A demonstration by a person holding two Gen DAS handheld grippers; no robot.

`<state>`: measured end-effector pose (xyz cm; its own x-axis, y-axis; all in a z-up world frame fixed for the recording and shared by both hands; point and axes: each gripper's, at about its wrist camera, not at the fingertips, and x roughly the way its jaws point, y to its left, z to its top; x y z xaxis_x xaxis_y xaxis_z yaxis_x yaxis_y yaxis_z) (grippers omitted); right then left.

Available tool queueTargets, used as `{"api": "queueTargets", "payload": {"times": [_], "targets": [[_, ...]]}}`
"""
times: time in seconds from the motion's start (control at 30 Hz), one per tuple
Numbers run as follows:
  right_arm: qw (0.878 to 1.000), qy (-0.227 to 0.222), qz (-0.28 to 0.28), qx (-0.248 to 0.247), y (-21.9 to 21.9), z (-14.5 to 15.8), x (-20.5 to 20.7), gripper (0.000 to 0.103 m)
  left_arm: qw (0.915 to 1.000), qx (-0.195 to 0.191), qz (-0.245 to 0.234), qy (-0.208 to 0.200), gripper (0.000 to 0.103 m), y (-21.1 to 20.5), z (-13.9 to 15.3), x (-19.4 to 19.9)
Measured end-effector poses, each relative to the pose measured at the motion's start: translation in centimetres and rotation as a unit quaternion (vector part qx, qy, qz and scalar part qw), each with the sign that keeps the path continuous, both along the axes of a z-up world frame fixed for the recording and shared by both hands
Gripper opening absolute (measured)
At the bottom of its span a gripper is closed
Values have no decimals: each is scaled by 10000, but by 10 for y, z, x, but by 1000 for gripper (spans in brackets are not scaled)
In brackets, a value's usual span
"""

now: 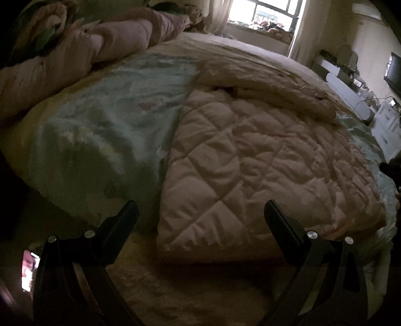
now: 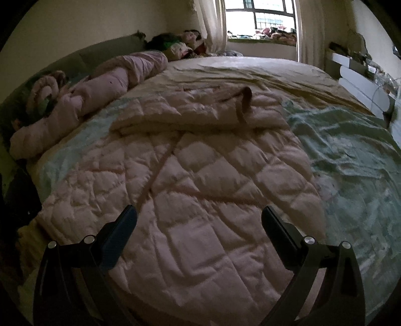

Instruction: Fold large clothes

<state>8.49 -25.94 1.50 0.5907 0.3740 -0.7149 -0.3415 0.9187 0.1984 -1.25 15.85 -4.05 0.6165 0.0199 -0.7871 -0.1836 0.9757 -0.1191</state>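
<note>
A pale pink quilted garment lies spread flat on the bed, its far end folded back into a thick roll. In the right wrist view the same quilted garment fills the middle, with a folded flap across its far part. My left gripper is open, hovering above the garment's near left corner with nothing between its fingers. My right gripper is open too, held over the garment's near middle and holding nothing.
The bed carries a light green patterned sheet and a beige cover farther back. A rolled pink duvet lies along the left side. White furniture stands right of the bed, and a window is behind.
</note>
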Motion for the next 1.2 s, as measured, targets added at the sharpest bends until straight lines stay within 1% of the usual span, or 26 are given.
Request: {"api": "queueTargets", "payload": {"times": [0.1, 0.2, 0.33, 0.57, 0.67, 0.83, 0.93, 1.0, 1.07, 1.1, 1.17, 1.2], "targets": [[9999, 76, -82, -73, -9, -7, -4, 99, 9999, -28, 42, 122, 94, 5, -8, 1], [9996, 147, -169, -175, -19, -11, -6, 99, 9997, -148, 85, 202, 94, 10, -15, 3], [9992, 194, -246, -251, -28, -16, -9, 99, 9993, -130, 189, 280, 94, 15, -19, 9], [9979, 428, -309, -378, -46, -28, -13, 99, 9970, -470, 104, 603, 94, 21, -33, 20], [9968, 621, -355, -364, -56, -35, -14, 99, 9963, -501, 64, 694, 94, 21, -38, 23], [9947, 883, -387, -367, -64, -49, -19, 99, 9955, -590, 61, 737, 94, 22, -41, 24], [9940, 962, -353, -382, -67, -53, -21, 99, 9958, -593, 92, 687, 94, 22, -40, 23], [9938, 978, -317, -427, -68, -55, -23, 99, 9958, -663, 57, 621, 94, 22, -39, 23], [9933, 1025, -320, -431, -69, -58, -24, 99, 9948, -821, -92, 588, 93, 18, -39, 23], [9932, 1035, -309, -432, -70, -59, -26, 99, 9951, -790, -164, 569, 92, 13, -37, 23], [9935, 1006, -286, -442, -71, -60, -30, 99, 9959, -684, -265, 535, 85, 5, -34, 21], [9934, 1008, -265, -474, -71, -60, -32, 99, 9965, -606, -288, 502, 83, 2, -32, 20]]}}
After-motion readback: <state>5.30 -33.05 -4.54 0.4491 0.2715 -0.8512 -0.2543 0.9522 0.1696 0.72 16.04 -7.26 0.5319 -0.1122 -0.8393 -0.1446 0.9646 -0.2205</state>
